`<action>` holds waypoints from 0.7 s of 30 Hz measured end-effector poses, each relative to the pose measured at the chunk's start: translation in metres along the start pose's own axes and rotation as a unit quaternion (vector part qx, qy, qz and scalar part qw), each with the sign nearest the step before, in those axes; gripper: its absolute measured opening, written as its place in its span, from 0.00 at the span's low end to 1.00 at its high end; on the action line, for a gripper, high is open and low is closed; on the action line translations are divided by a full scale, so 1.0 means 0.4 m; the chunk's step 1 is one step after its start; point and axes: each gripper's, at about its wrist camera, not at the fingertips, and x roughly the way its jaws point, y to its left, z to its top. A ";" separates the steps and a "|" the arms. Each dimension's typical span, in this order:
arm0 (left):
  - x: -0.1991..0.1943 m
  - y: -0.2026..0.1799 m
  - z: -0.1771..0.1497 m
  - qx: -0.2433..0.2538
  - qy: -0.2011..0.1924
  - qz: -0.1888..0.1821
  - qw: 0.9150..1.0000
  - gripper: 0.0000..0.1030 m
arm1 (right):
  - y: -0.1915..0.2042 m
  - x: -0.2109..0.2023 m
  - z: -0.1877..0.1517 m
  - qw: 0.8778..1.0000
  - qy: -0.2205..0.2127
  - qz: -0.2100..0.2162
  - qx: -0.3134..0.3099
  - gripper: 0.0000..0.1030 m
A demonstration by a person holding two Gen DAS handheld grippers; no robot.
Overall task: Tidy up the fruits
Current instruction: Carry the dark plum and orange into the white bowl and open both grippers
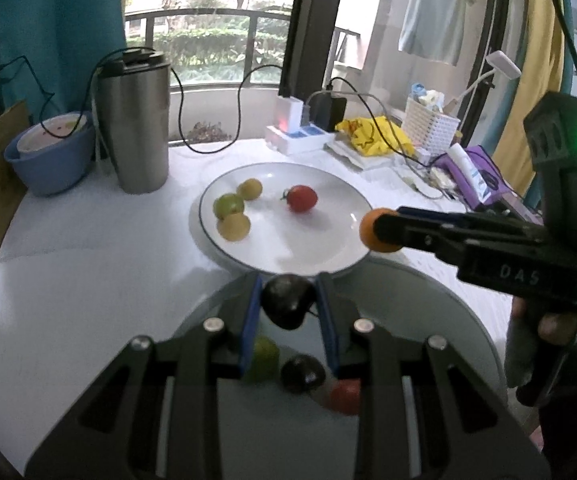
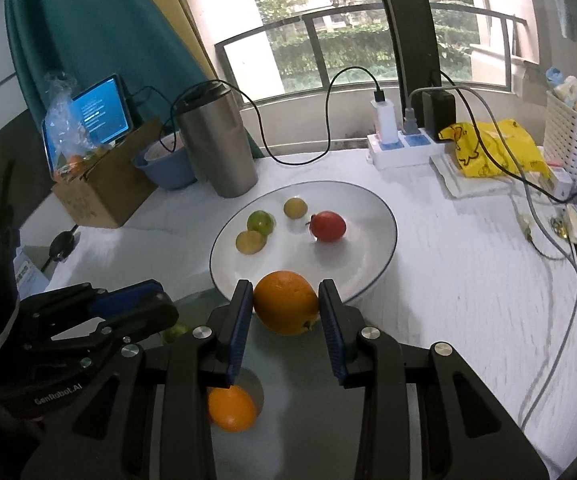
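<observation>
A white plate (image 1: 340,200) (image 2: 372,216) holds a red tomato (image 1: 301,198) (image 2: 328,226), a green fruit (image 1: 228,205) (image 2: 260,221) and two yellow fruits (image 1: 234,227) (image 1: 250,189). My left gripper (image 1: 288,300) is shut on a dark plum (image 1: 286,300), held above a grey glass dish (image 1: 428,300) at the plate's near edge. That dish holds a green fruit (image 1: 264,358), another dark plum (image 1: 302,372) and a red fruit (image 1: 344,398). My right gripper (image 2: 286,304) is shut on an orange (image 2: 286,302) (image 1: 376,236) by the plate's near rim. Another orange (image 2: 232,408) lies below it.
A steel tumbler (image 1: 134,124) (image 2: 218,144), a blue bowl (image 1: 52,156), a cardboard box (image 2: 100,192) and a tablet (image 2: 92,116) stand at the back left. A power strip (image 2: 400,148), cables, a yellow bag (image 2: 492,148) and a white basket (image 2: 572,136) crowd the back right.
</observation>
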 end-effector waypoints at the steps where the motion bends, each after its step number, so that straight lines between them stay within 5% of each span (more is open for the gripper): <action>1: 0.007 0.003 0.005 0.000 0.000 0.000 1.000 0.28 | -0.002 0.008 0.007 1.000 0.001 0.001 -0.001 0.35; 21: 0.150 0.038 0.067 -0.012 0.020 -0.002 1.000 0.28 | -0.071 0.155 0.056 1.000 0.027 -0.009 0.005 0.35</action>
